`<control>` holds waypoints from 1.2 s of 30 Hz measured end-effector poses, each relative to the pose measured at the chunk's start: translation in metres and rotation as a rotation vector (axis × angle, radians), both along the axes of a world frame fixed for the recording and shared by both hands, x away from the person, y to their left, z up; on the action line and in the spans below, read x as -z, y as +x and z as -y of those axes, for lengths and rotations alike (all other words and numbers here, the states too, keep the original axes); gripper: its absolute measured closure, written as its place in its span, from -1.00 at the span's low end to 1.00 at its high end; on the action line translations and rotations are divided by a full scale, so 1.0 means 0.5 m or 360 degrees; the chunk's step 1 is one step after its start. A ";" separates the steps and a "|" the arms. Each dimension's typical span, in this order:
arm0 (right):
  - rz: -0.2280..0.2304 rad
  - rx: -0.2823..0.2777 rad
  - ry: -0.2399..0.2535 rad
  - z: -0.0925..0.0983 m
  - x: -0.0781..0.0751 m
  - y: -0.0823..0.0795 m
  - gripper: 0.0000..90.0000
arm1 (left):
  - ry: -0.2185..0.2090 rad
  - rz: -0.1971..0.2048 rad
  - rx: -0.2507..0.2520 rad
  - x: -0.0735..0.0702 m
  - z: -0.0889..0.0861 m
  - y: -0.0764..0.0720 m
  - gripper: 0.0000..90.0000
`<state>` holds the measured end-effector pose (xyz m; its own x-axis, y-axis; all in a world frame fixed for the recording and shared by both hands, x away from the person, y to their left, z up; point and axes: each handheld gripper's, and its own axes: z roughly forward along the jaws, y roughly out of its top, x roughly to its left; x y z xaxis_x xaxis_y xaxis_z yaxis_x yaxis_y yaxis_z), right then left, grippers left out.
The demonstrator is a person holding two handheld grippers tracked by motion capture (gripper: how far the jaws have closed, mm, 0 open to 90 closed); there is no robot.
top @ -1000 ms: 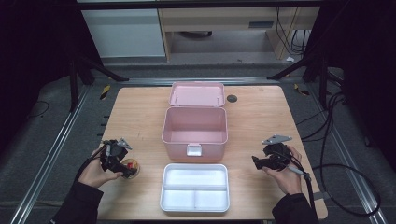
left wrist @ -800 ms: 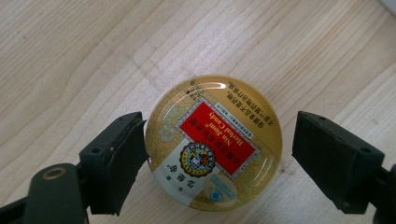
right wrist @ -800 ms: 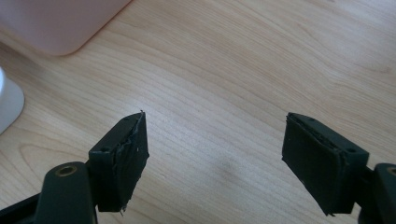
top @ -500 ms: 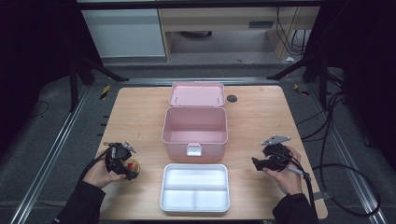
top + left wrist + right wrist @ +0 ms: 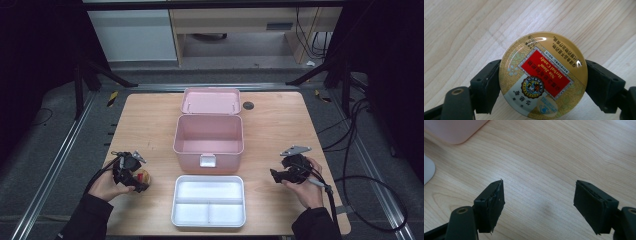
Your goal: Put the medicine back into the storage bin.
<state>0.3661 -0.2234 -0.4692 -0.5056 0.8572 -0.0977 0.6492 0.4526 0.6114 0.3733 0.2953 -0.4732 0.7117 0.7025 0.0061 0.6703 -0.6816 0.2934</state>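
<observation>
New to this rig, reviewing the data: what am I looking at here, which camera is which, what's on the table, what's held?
No robot arm: a person holds a two-jaw gripper in each hand. The high view looks down on the wooden table; each gripper view rides on its own gripper. On the table are an open pink box and a white divided tray. The left gripper has its pads on both sides of a round candy tin marked Herbal Candy. The right gripper is open over bare wood, holding nothing.

Open box (image 5: 208, 137) behind divided tray (image 5: 208, 201); candy tin (image 5: 143, 176) left of tray.
</observation>
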 end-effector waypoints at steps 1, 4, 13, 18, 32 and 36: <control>0.0000 0.0000 0.0000 0.000 0.000 0.000 -0.45 | -0.0007 0.0005 0.0002 -0.003 0.001 -0.001 -0.56; 0.0005 0.0005 -0.0001 0.002 0.000 0.000 -0.45 | -0.0035 0.0033 0.0012 -0.019 0.004 -0.002 -0.56; 0.0005 0.0009 -0.0003 0.001 0.000 0.001 -0.45 | -0.0089 0.0112 0.0044 -0.067 0.007 0.010 -0.56; 0.0012 0.0023 -0.0001 0.006 -0.001 0.001 -0.44 | -0.0100 0.0158 0.0078 -0.106 0.019 0.027 -0.56; 0.0013 0.0014 -0.0004 0.006 0.002 0.003 -0.44 | -0.0186 0.0290 0.0165 -0.232 0.082 0.088 -0.56; 0.0019 0.0022 0.0001 0.007 0.000 0.002 -0.43 | -0.0210 0.0301 0.0189 -0.264 0.104 0.109 -0.56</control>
<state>0.3670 -0.2268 -0.4691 -0.4924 0.8642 -0.1031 0.6480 0.4431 0.6195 0.4278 0.2434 -0.3410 0.7841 0.6176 0.0610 0.5126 -0.6998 0.4975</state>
